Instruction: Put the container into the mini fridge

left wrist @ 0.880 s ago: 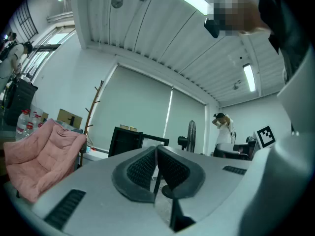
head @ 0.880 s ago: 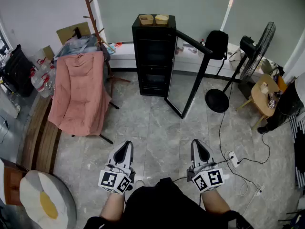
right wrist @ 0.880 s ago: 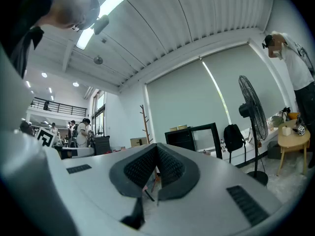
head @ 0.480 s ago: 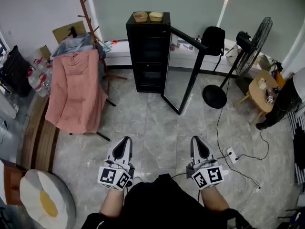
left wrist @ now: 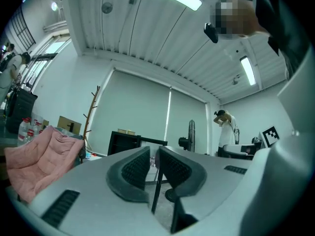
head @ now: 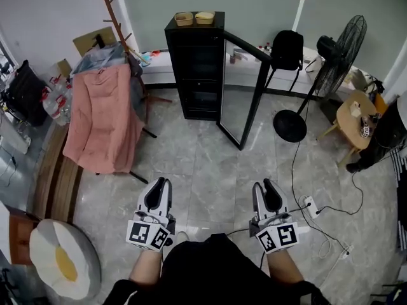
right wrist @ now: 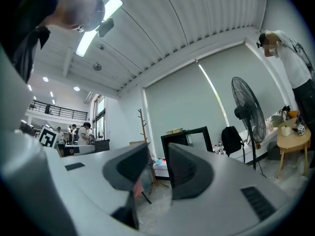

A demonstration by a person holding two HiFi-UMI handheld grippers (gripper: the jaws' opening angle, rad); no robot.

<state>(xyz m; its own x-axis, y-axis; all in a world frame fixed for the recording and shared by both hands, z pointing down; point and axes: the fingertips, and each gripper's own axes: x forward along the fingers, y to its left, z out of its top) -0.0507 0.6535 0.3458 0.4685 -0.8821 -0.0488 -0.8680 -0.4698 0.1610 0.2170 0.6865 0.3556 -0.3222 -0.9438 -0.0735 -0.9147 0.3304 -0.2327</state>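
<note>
1. Mini fridge [head: 202, 68]: black, upright, at 12 o'clock from both grippers and well apart from them. Door [head: 245, 84] swung open toward 4 o'clock. Shelves dark, contents not discernible.
2. Left container [head: 184, 18] and right container [head: 205, 18]: tan, shallow, side by side on the fridge top. Contents not discernible.
3. Left gripper [head: 162, 183]: jaws closed together, nothing between.
4. Right gripper [head: 267, 184]: jaws slightly apart, nothing between.
5. Count: one fridge, two containers, two grippers. One standing fan [head: 337, 53] at 2 o'clock, one backpack [head: 287, 48] at 1 o'clock, one pink garment [head: 102, 119] at 10 o'clock.
6. Head view alone: round cushion [head: 60, 265] at 8 o'clock, power strip [head: 311, 206] at 4 o'clock.
7. Left gripper view: standing person [left wrist: 227, 132] at 3 o'clock, not made out in head view.
8. Right gripper view alone: group of people [right wrist: 81, 131] at 9 o'clock.
</note>
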